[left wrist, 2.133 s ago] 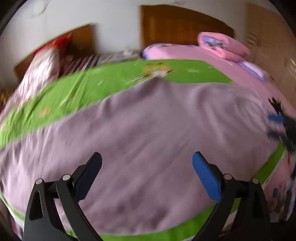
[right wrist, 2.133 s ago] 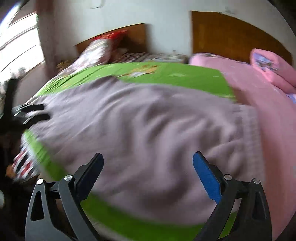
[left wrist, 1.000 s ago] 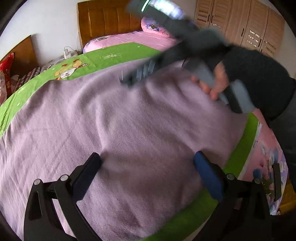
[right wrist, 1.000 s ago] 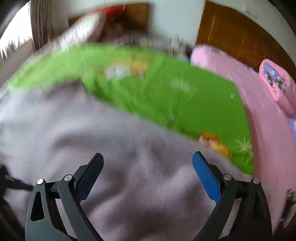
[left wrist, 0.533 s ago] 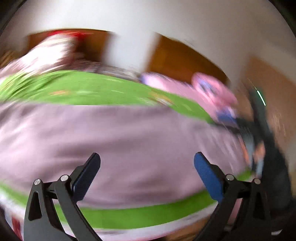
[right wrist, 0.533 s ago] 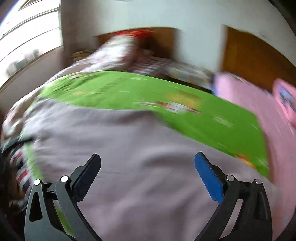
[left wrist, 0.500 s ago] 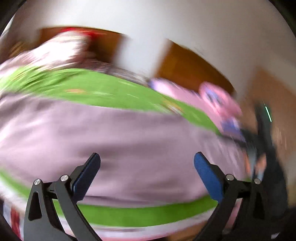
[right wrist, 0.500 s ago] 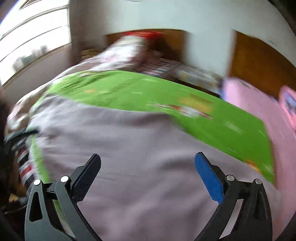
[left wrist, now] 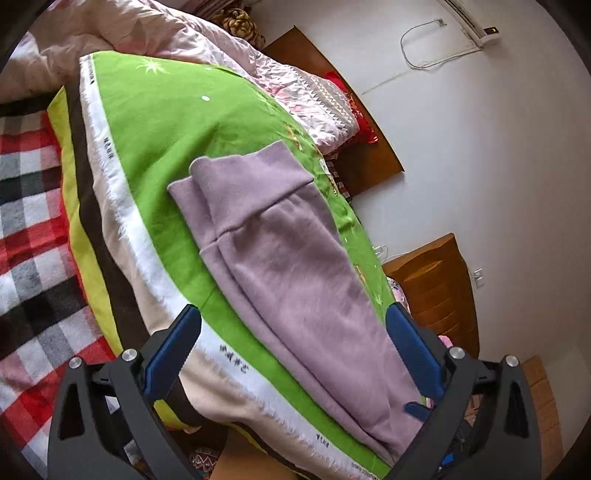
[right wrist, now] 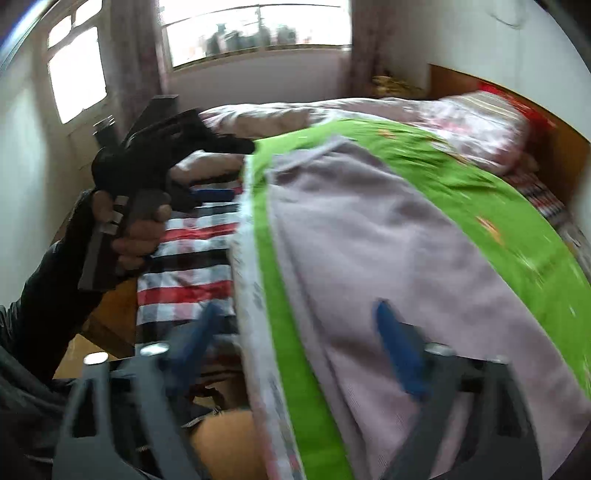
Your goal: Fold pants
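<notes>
Lilac pants [left wrist: 291, 273] lie lengthwise on a green sheet [left wrist: 166, 122] on the bed, legs stacked, cuffs at the far end. My left gripper [left wrist: 291, 350] is open and empty, held above the near bed edge. In the blurred right wrist view the pants [right wrist: 388, 266] fill the middle. My right gripper [right wrist: 299, 332] is open and empty just above the bed's edge. The left gripper [right wrist: 207, 170] also shows there, held in a hand at the far left, off the cloth.
A red, black and white checked blanket [left wrist: 26, 236] lies left of the bed. A crumpled pink quilt [left wrist: 155, 33] and wooden headboard [left wrist: 373, 155] are at the far end. A window [right wrist: 255, 29] is behind.
Both grippers have swung away from over the pants toward the bed's side and now look along the pants' length. Both stay open and empty.
</notes>
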The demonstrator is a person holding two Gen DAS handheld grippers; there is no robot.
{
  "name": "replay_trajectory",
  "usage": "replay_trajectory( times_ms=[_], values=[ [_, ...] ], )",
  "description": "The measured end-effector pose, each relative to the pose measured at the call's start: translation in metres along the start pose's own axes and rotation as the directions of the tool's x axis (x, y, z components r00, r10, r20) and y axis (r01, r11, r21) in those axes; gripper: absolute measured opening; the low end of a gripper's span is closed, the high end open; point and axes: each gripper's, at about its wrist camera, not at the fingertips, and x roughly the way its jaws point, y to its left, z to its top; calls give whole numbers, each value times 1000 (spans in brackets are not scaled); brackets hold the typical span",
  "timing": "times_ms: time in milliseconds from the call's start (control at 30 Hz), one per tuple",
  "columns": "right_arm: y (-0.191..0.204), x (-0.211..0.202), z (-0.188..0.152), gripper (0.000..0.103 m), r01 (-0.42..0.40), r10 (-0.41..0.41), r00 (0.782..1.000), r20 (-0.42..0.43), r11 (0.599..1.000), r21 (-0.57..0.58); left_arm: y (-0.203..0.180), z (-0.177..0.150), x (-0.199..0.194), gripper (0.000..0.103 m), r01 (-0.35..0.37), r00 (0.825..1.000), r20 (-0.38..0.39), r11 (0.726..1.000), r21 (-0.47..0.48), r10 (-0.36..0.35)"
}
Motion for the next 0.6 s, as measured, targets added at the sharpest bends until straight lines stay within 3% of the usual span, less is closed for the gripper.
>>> replay_trajectory(
  times_ms=[67, 133, 333, 600],
  values=[
    [9, 20, 14, 66, 11, -12, 1000, -20, 999, -46, -1, 2, 4, 99, 5, 1000, -3, 1000, -2, -5],
    [15, 41, 24, 55, 24, -29, 998, -50, 994, -109, -1, 5, 10, 99, -7, 1000, -16, 1000, -10, 6],
    [2, 68, 34, 37, 30, -44, 993, -108, 992, -122, 9, 7, 21, 97, 5, 999, -35, 1000, -25, -6],
    [-2, 66, 29, 34, 46, -67, 990, -126, 985, -164, -6, 10, 12, 87, 42, 999, -13, 998, 36, -42]
  ],
)
